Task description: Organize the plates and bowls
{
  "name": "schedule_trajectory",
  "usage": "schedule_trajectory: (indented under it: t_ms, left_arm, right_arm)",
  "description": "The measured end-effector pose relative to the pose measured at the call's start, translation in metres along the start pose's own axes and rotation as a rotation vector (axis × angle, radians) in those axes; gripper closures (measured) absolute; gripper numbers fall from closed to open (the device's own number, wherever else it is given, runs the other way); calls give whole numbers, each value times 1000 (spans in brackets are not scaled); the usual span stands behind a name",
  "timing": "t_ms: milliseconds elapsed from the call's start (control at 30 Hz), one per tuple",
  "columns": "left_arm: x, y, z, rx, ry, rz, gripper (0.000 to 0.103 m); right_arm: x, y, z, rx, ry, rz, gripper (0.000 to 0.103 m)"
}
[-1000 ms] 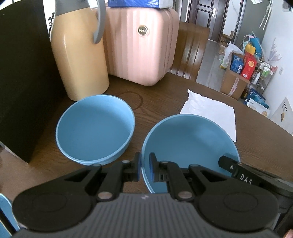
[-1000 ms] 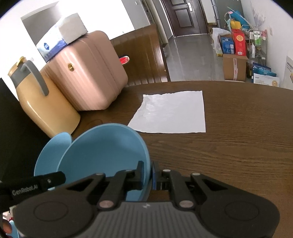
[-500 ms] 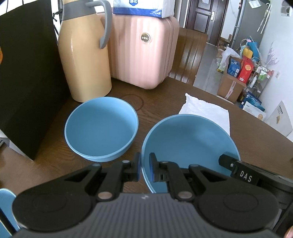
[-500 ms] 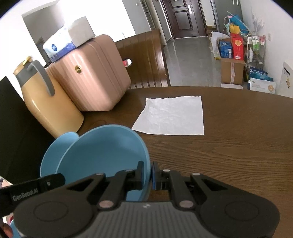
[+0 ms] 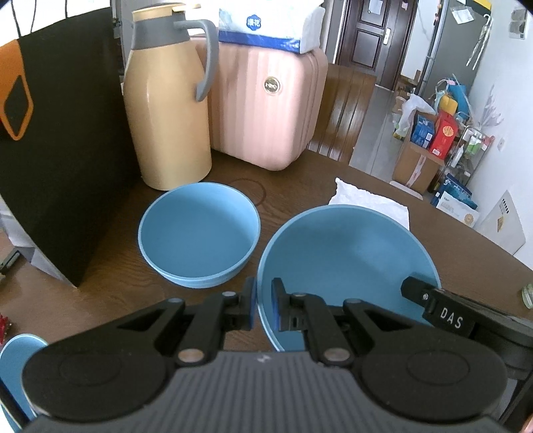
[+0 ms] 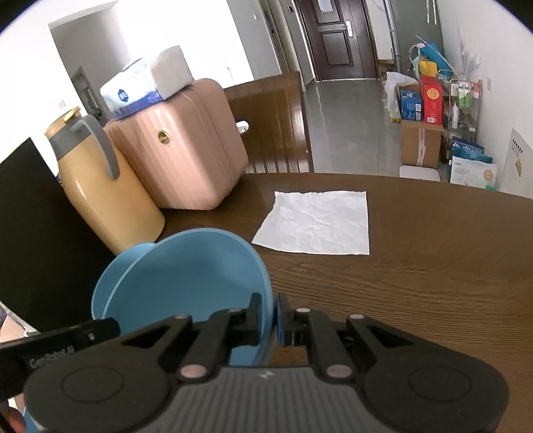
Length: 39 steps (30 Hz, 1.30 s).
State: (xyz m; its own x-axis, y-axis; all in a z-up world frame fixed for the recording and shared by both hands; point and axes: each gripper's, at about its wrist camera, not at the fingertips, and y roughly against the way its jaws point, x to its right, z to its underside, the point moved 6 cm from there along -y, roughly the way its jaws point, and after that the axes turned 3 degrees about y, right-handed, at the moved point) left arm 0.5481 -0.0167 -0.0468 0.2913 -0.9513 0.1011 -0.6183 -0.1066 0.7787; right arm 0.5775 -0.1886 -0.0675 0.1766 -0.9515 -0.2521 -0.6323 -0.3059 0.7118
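The left gripper (image 5: 264, 304) pinches the near left rim of a large blue bowl (image 5: 346, 263), one pad inside the wall and one outside. The right gripper (image 6: 273, 315) pinches the same bowl on its right rim, so the bowl hangs between the two, its hollow spreading away to the right of the left gripper and to the left of the right one. In the left wrist view the tip of the right gripper shows at the bowl's near right edge. Just left of the held bowl, a second blue bowl (image 5: 199, 233) sits on the brown table (image 6: 416, 276), upright and apart from it. Beyond that bowl stands a tan jug (image 5: 166, 110) with a grey handle, and to its right a pink suitcase (image 5: 266, 106) with a tissue pack (image 5: 266, 26) on top. A white paper napkin (image 6: 316, 223) lies flat on the table, farther off to the right.
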Motion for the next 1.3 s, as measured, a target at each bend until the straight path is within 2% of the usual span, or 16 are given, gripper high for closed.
schedule_trajectory:
  t_ms: [433, 1300]
  left_arm:
    - [-17, 40, 10, 23, 20, 13, 93]
    - [-72, 110, 53, 28, 79, 1, 93]
  right_arm:
    - [-20, 38, 8, 20, 23, 0, 95]
    - [-73, 101, 53, 18, 82, -14, 94]
